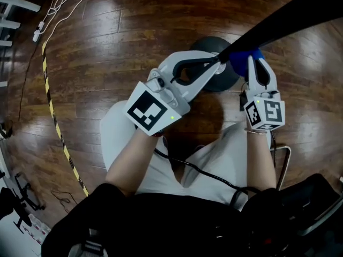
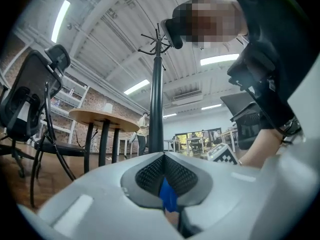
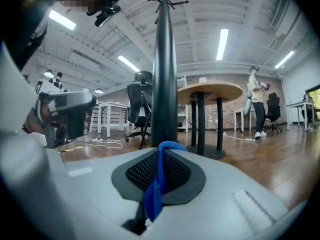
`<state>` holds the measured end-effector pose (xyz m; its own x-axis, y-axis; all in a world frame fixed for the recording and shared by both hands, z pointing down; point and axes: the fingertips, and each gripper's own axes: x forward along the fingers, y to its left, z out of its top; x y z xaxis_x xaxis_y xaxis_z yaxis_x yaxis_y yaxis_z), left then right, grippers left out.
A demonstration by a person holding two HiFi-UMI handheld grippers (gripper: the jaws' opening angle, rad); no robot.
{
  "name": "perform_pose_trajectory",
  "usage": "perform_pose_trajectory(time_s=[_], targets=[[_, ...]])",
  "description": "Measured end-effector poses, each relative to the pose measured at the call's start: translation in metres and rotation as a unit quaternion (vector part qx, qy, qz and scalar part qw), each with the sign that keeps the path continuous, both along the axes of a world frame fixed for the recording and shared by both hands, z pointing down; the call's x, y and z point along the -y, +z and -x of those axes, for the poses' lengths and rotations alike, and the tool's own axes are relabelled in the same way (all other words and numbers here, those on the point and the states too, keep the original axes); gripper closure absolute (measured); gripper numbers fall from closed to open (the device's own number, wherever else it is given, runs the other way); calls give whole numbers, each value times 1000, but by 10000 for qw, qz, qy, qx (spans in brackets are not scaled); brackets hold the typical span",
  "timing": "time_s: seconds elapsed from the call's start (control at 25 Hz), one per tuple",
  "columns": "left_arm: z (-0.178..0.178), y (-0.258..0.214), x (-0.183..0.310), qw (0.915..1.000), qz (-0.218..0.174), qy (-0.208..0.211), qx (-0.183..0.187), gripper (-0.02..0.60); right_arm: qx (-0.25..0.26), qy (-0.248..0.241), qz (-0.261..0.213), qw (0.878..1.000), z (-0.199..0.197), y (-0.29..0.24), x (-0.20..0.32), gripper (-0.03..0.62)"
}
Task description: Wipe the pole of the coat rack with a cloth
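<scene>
The black pole (image 1: pixel 284 17) of the coat rack rises from its round base (image 1: pixel 206 44) toward the upper right of the head view. A blue cloth (image 1: pixel 242 59) sits against the pole's lower part. My right gripper (image 1: pixel 253 62) is shut on the cloth, and a blue fold (image 3: pixel 156 181) runs between its pads right in front of the pole (image 3: pixel 165 79). My left gripper (image 1: pixel 217 63) meets the pole from the left. It is shut too, with a strip of the cloth (image 2: pixel 168 196) pinched in it and the pole (image 2: pixel 156 99) just past its tips.
A round wooden table (image 3: pixel 210 91) and an office chair (image 3: pixel 140 101) stand behind the pole. Another chair (image 2: pixel 30 99) is at the left. White cables (image 1: pixel 53 15) and yellow-black tape (image 1: pixel 56 127) lie on the wooden floor. People stand far off.
</scene>
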<state>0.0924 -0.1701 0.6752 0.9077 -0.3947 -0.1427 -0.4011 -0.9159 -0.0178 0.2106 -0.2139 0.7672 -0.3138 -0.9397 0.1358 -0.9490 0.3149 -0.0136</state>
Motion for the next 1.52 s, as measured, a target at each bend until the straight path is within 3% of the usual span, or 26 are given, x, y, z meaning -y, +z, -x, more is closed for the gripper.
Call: perform_pose_trajectory(time_s=[0.16, 0.24, 0.48, 0.6, 0.68, 0.84, 0.92, 1.04, 1.16, 1.32, 1.52], targets=[[-12, 24, -13, 9959, -189, 324, 820, 588, -421, -222, -584, 9972, 1, -40, 2, 576], [-10, 29, -13, 9945, -282, 322, 954, 588, -554, -328, -810, 9946, 7, -55, -2, 576], [-7, 15, 4, 9996, 102, 154, 224, 588, -225, -412, -1180, 9919, 7, -114, -5, 576], [-10, 14, -2, 9994, 30, 263, 233, 588, 160, -622, -1302, 9894, 2, -138, -6, 576], [-9, 11, -9, 9992, 44, 322, 252, 588, -56, -910, -1405, 9859, 3, -150, -8, 576], [6, -34, -24, 9960, 496, 494, -564, 588, -291, -1235, -1582, 9792, 3, -192, -10, 576], [5, -55, -32, 9933, 434, 674, -834, 588, -189, -1440, -1645, 9756, 1, -220, -10, 576], [-6, -76, -49, 9934, 157, 895, -695, 588, -176, -1707, -1842, 9678, -3, -265, -6, 576], [-9, -104, -61, 9925, 170, 1017, -651, 588, -157, -1899, -2110, 9587, -2, -320, -2, 576], [-8, -125, -78, 9911, 18, 1169, -632, 588, 169, -1853, -2545, 9490, -3, -367, -8, 576], [-7, -148, -109, 9862, -625, 1518, -237, 588, -303, -1736, -2992, 9378, 19, -415, -26, 576]])
